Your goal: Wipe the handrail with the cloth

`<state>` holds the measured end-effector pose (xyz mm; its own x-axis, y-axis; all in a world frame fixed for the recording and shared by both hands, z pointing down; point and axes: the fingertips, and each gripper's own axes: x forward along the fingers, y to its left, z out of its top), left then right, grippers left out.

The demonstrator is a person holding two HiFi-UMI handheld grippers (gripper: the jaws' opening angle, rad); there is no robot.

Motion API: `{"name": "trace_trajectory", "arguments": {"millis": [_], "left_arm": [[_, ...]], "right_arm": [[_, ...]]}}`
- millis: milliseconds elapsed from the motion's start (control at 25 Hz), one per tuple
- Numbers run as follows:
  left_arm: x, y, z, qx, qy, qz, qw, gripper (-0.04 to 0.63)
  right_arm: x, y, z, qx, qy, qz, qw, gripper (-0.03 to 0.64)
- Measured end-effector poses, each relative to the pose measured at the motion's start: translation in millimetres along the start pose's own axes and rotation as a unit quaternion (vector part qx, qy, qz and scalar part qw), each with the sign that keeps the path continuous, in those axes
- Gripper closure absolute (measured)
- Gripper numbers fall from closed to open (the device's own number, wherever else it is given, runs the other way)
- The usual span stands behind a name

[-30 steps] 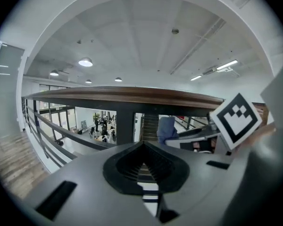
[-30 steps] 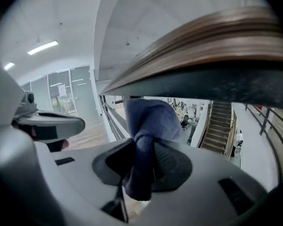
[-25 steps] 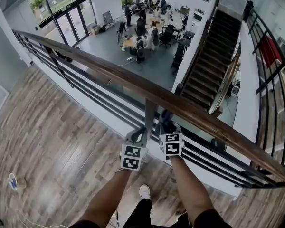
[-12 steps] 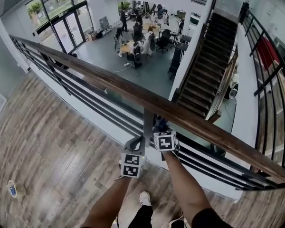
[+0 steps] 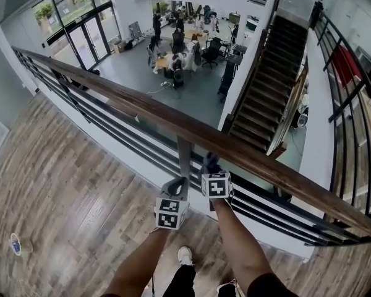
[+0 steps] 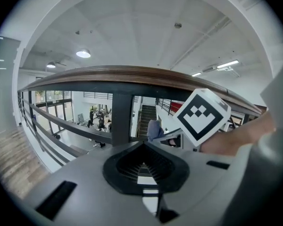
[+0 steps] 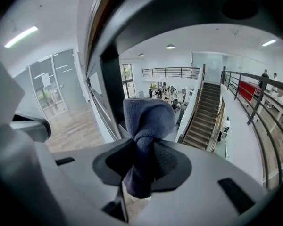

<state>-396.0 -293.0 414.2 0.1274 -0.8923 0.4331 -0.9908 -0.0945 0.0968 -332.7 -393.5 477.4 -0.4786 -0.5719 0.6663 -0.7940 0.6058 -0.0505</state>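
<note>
- Setting: a wood-plank floor [image 5: 62,184] fills the lower left of the head view. An open atrium drops away beyond the railing in the upper half.
- Handrail [image 5: 142,107]: 1 long brown wooden rail runs diagonally from the upper left to the lower right edge of the head view. Dark horizontal bars lie beneath it.
- Post [image 5: 184,156]: 1 dark upright stands under the rail near the frame's centre, with both tools just beside it.
- Right gripper [image 5: 211,169]: it is below the rail, just right of the post. In its own view the jaws are clamped on the cloth.
- Left gripper [image 5: 177,185]: it sits lower and left of the right one, pointing at the post. Its jaws are closed together with nothing between them. It looks idle.
- Cloth [image 7: 146,121]: a dark blue bunch stands up out of the right jaws, in front of the post and beneath the rail's underside. Contact with the wood cannot be confirmed.
- Judgement on the step: the cloth needs bringing onto the rail.
  - Lift the bunch above the rail's edge and press its soft head onto the top face, keeping the jaw tips off the wood.
  - Then draw it along the grain in 1 steady pass with even pressure.
- Risk: only a narrow pinch of cloth is gripped, so a hard drag could pull it free over the drop.
</note>
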Motion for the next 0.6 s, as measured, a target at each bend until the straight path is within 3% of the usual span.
{"name": "trace_trajectory", "arguments": {"millis": [240, 600], "left_arm": [[-2.8, -27.9, -8.7, 0.003, 0.009, -0.004, 0.9999, 0.597], [17.3, -80.4, -12.9, 0.014, 0.020, -0.025, 0.9994, 0.597]], "right_arm": [[-21.9, -27.0, -16.1, 0.027, -0.006, 0.000, 1.000, 0.515], [-58.9, -72.2, -50.6, 0.009, -0.004, -0.014, 1.000, 0.515]]}}
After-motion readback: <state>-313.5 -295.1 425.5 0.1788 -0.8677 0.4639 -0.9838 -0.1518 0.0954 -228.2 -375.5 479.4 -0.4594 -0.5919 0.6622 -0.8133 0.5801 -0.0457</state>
